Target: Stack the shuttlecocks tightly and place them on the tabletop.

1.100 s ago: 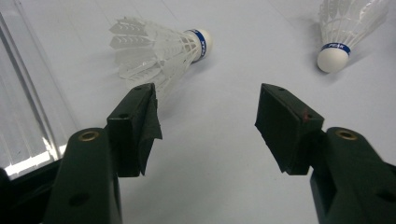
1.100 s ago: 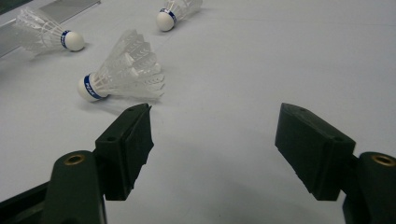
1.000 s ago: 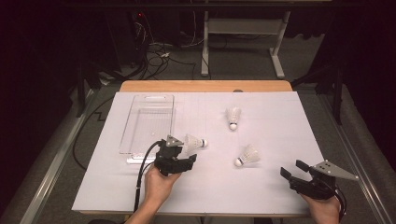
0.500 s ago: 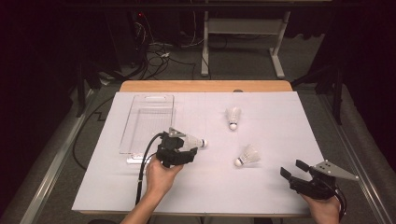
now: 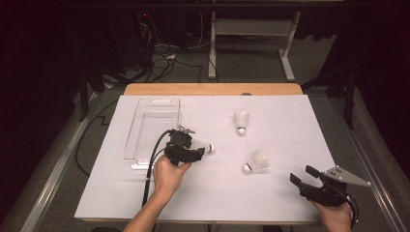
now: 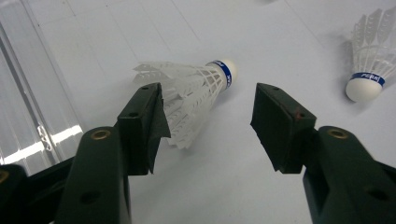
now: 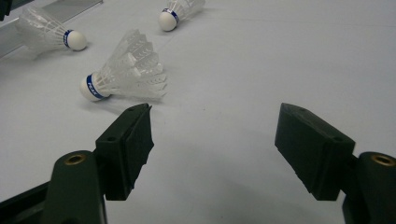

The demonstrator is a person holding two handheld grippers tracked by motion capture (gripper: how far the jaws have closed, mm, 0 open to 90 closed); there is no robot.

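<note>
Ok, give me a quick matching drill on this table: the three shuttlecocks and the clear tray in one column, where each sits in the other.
Things:
1. clear plastic tray
2. white feather shuttlecock by the left tongs
3. white feather shuttlecock at the far middle
4. white feather shuttlecock nearest the right tongs

Places:
A. lying between the open left tongs
B. far left of the white sheet
C. right of centre, on its side, cork toward the near left
D. cork pointing at the person

Pairs: 1-B, 2-A, 3-D, 4-C
</note>
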